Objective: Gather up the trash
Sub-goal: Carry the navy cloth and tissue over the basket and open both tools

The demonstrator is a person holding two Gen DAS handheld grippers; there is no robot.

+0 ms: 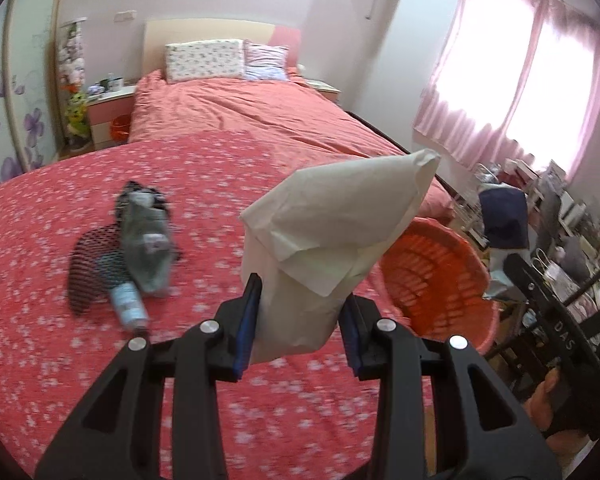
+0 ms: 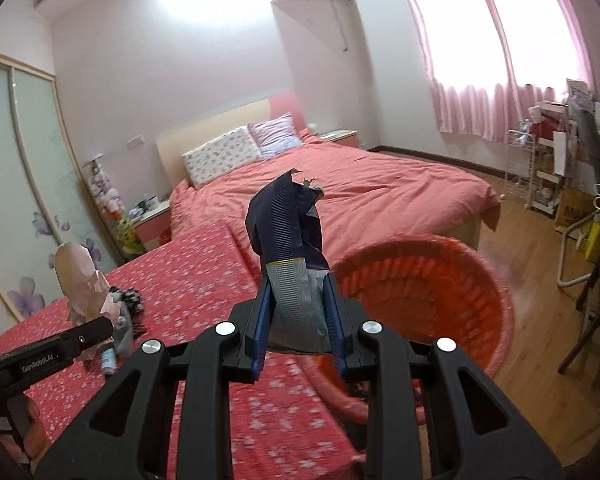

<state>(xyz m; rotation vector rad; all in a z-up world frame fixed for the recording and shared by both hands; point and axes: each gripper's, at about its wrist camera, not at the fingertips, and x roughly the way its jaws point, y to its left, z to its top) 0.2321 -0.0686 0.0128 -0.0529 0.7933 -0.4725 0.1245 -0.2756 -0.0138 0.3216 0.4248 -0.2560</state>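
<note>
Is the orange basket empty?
Cannot tell. The basket shows only bare orange ribbing inside, but the right gripper and wrapper hide part of it.

Daylight glares through pink curtains [image 2: 480, 80]; fisheye edges curve, foreground smeared by motion blur.

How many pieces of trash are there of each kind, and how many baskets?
Paper held in tongs: 1, white tissue in the left tongs
Wrappers held in tongs: 1, dark blue packet in the right tongs
Small bottles on the table: 1
Orange baskets: 1
Total: 4
</note>
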